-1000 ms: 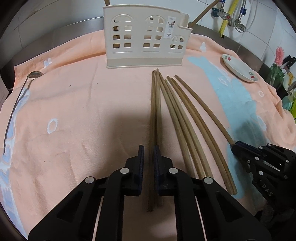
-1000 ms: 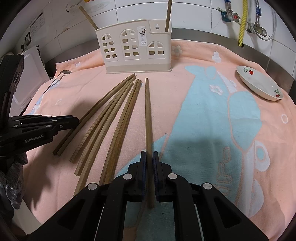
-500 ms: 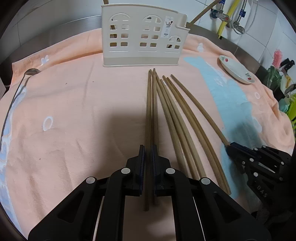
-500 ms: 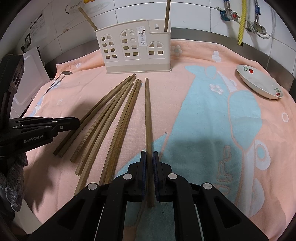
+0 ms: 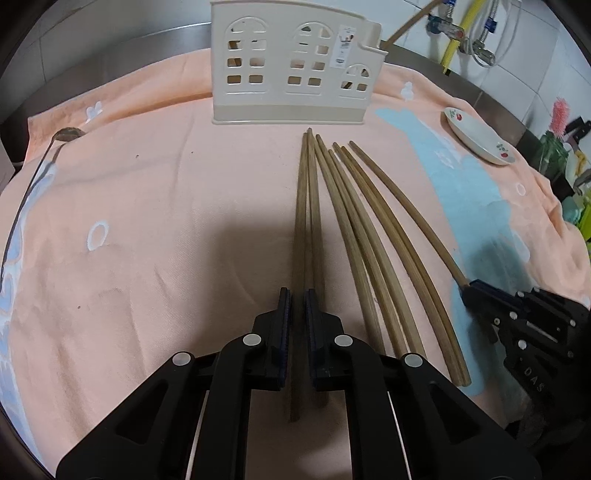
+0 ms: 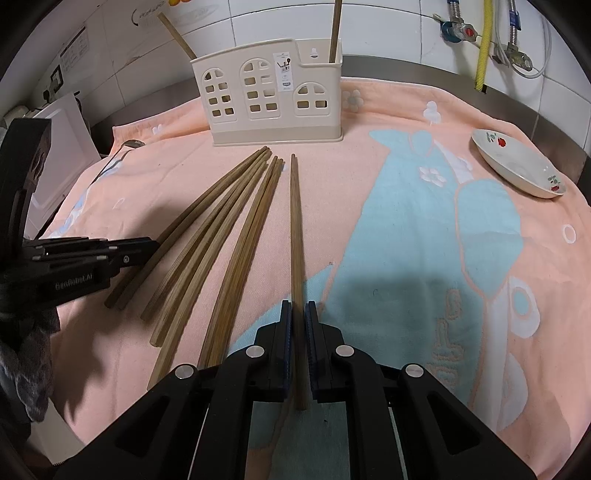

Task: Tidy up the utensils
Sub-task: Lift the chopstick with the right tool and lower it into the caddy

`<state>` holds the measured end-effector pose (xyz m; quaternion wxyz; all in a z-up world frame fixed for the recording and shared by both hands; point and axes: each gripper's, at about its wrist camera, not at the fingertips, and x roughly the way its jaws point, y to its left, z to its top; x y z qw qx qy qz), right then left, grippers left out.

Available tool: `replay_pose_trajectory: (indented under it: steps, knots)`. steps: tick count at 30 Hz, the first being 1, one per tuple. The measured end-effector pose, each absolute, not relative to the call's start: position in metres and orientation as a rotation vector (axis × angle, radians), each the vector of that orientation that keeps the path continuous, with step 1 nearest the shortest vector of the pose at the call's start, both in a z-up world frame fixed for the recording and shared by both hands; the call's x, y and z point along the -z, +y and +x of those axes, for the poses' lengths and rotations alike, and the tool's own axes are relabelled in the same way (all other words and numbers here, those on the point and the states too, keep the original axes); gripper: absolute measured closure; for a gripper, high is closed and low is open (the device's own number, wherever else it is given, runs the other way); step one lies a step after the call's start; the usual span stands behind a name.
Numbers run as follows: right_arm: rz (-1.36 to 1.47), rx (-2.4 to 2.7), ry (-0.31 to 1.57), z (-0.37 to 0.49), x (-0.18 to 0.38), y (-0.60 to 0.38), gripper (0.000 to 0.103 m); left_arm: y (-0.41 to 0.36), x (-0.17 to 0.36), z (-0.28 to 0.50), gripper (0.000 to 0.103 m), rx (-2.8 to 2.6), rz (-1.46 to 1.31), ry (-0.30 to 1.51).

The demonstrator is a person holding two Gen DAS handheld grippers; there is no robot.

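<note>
Several long wooden chopsticks lie fanned on the towel in front of a cream utensil holder, which also shows in the right wrist view. My left gripper is shut on the leftmost chopstick. My right gripper is shut on the rightmost chopstick, which lies apart from the other chopsticks. The left gripper shows at the left of the right wrist view, the right gripper at the right of the left wrist view. Two chopsticks stand in the holder.
A peach and blue towel covers the counter. A small white dish sits at the right, also in the left wrist view. A metal spoon lies at the towel's left edge. Taps and hoses line the tiled wall.
My left gripper has closed from a wider gap onto the leftmost chopstick and moved slightly forward. My right gripper stays shut on its chopstick, hardly moved.
</note>
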<state>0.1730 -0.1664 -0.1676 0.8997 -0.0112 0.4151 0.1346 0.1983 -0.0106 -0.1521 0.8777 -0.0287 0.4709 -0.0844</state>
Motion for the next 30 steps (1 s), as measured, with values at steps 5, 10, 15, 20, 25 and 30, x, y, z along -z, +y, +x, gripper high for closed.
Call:
replay_pose_trajectory:
  steps: [5, 10, 15, 20, 25, 30]
  knots:
    - [-0.025, -0.279, 0.852, 0.172, 0.169, -0.167, 0.095, -0.008, 0.153, 0.199, 0.095, 0.181, -0.074, 0.983]
    - [-0.047, -0.277, 0.839, 0.172, 0.169, -0.165, 0.096, -0.010, 0.153, 0.199, 0.096, 0.181, -0.055, 0.982]
    - [-0.044, -0.280, 0.834, 0.171, 0.164, -0.166, 0.096, -0.005, 0.148, 0.198, 0.097, 0.185, -0.081, 0.984]
    - [-0.054, -0.286, 0.787, 0.166, 0.147, -0.165, 0.096, 0.000, 0.131, 0.191, 0.097, 0.193, -0.086, 0.946]
    - [-0.073, -0.298, 0.712, 0.162, 0.116, -0.164, 0.096, 0.002, 0.103, 0.183, 0.097, 0.202, -0.077, 0.875]
    - [-0.079, -0.318, 0.650, 0.170, 0.083, -0.164, 0.096, 0.003, 0.072, 0.181, 0.097, 0.216, -0.074, 0.797]
